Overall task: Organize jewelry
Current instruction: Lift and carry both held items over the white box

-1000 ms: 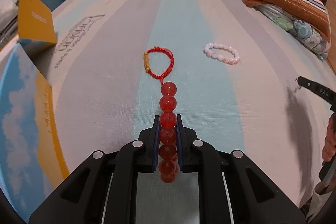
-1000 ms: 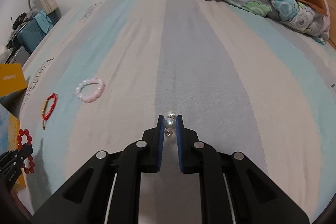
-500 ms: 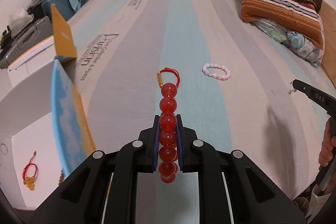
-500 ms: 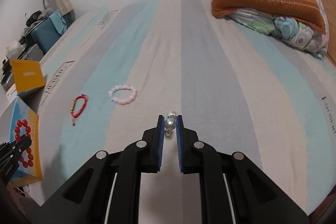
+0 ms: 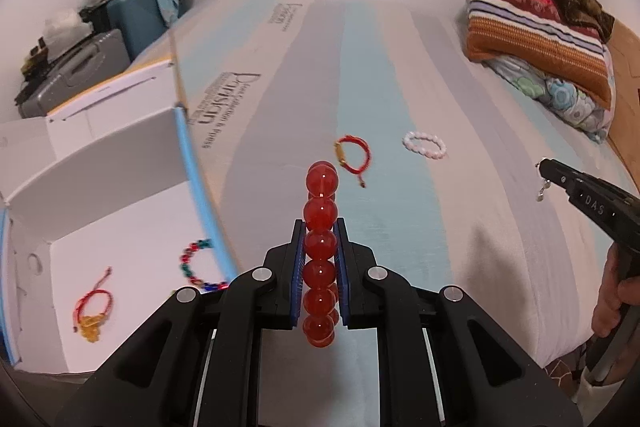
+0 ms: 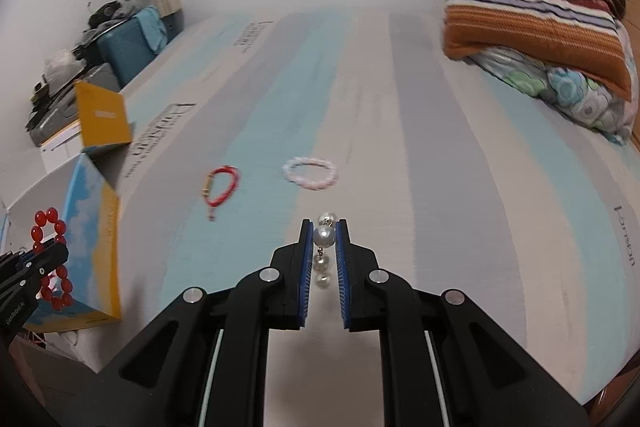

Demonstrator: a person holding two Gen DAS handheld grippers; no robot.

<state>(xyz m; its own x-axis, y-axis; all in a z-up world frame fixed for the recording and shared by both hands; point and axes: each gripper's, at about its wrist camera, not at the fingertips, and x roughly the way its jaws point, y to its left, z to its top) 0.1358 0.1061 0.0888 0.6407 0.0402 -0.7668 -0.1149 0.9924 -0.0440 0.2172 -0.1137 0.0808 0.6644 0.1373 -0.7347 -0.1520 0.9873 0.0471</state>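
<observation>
A bracelet of large glossy red round beads (image 5: 320, 247) stood on edge between the blue pads of the left gripper (image 5: 320, 227), whose fingers (image 5: 297, 259) were closed on it; several beads rose above the fingertips and others hung below them. In the right wrist view the same bracelet showed as a loop in front of the box. The right gripper (image 6: 324, 229) was clamped on a small pearl drop earring with a silver hook (image 6: 323, 239), one larger pearl pinched between the pads and two smaller pearls dangling beneath.

Both pieces were held in the air above the bed with its pale blue, grey and cream striped mattress cover (image 5: 400, 75). On that cover lay a red cord bracelet with a gold tube bead (image 5: 352, 159) and, just beside it to the right, a ring of pale pink and white beads (image 5: 425, 145), the two apart.

At the left edge of the bed stood an open white cardboard box with blue and yellow outer sides (image 5: 100, 155). Inside on its floor lay a red string bracelet with a yellow charm (image 5: 93, 307) and a bracelet of mixed red, green and blue beads (image 5: 196, 263), separate from one another.

A person's hand (image 5: 616, 299) gripped the right gripper's handle. Striped and floral pillows (image 5: 536, 39) were piled at the far right of the bed.
</observation>
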